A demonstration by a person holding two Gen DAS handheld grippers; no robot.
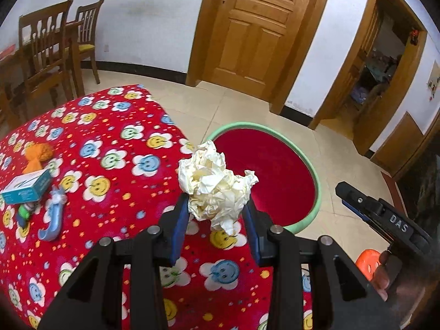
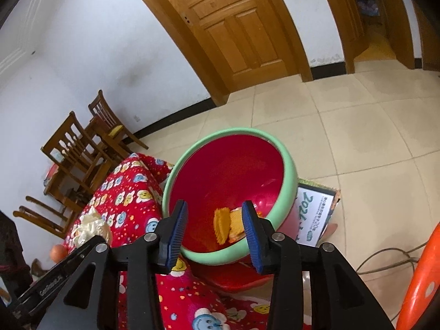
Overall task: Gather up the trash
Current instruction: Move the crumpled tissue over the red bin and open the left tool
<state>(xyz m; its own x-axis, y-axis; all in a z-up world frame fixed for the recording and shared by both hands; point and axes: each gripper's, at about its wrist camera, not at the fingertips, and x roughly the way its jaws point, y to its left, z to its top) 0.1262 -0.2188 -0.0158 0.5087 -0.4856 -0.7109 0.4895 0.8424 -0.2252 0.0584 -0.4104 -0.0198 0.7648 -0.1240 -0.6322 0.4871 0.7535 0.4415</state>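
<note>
My left gripper [image 1: 217, 209] is shut on a crumpled cream paper ball [image 1: 214, 187] and holds it above the table's right edge, close to the red basin with a green rim [image 1: 313, 165] beside the table. The ball also shows at the left of the right wrist view [image 2: 89, 228]. My right gripper [image 2: 214, 217] is open and empty above the basin [image 2: 288, 170]. An orange wrapper [image 2: 227, 224] lies inside the basin. The right gripper also shows in the left wrist view [image 1: 357, 200].
A red smiley-flower cloth [image 1: 110, 165] covers the table. On its left lie an orange crumpled piece [image 1: 38, 154], a teal box [image 1: 27, 187], a blue hook-shaped item [image 1: 53, 214] and a small green toy [image 1: 24, 211]. Wooden chairs [image 1: 49, 49] stand behind. An orange stool [image 1: 368, 264] is at right.
</note>
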